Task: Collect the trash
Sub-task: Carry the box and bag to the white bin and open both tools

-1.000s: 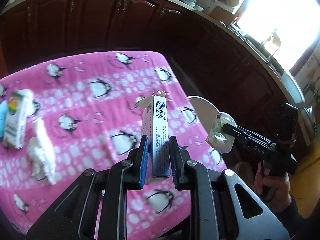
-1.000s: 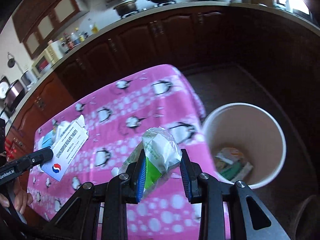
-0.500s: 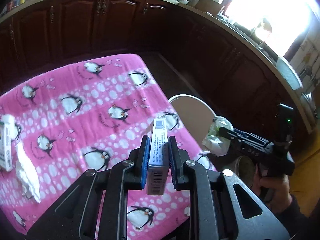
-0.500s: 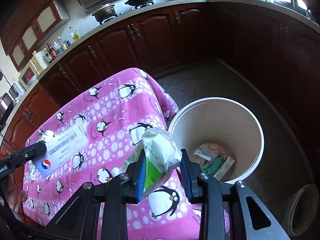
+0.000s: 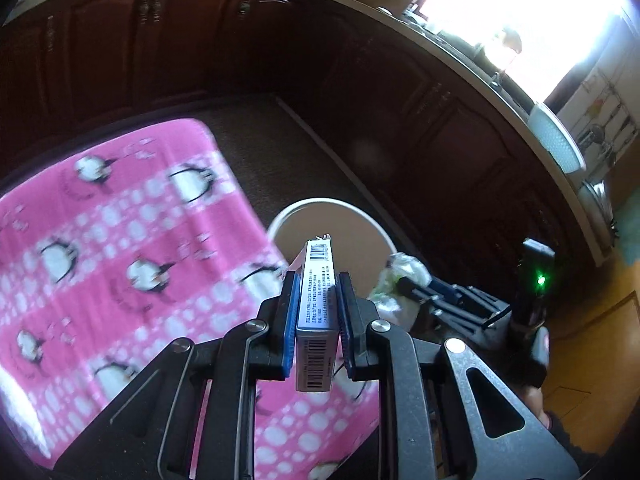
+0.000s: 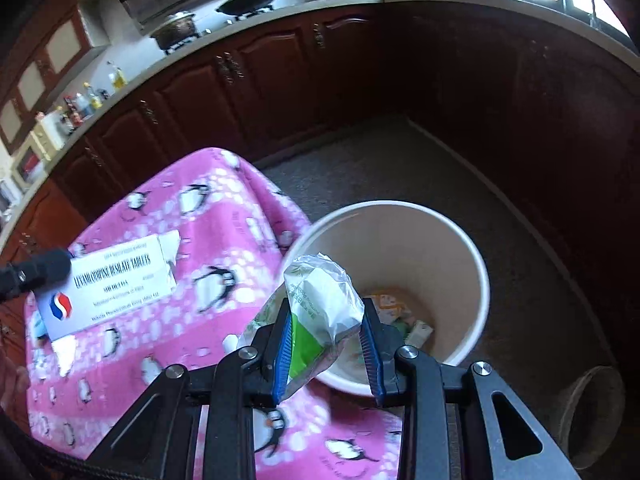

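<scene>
My left gripper (image 5: 316, 300) is shut on a white and blue tablet box (image 5: 317, 304), held above the table's right edge and pointing at the white trash bin (image 5: 352, 210). The box also shows in the right wrist view (image 6: 116, 284). My right gripper (image 6: 326, 332) is shut on a crumpled green and white plastic wrapper (image 6: 320, 304), held over the near rim of the bin (image 6: 476, 264). The wrapper also shows in the left wrist view (image 5: 400, 276). The bin holds several pieces of packaging (image 6: 404, 316).
The table wears a pink penguin cloth (image 6: 224, 240). Dark wood cabinets (image 6: 248, 84) run around the room under a worktop with a pan and bottles. A brown round pot (image 6: 592, 408) stands on the floor right of the bin.
Both grippers have moved right, toward the bin. The wrapper now hangs over the bin's rim and the box has reached the table's right edge. The tissue and carton on the table have left view.
</scene>
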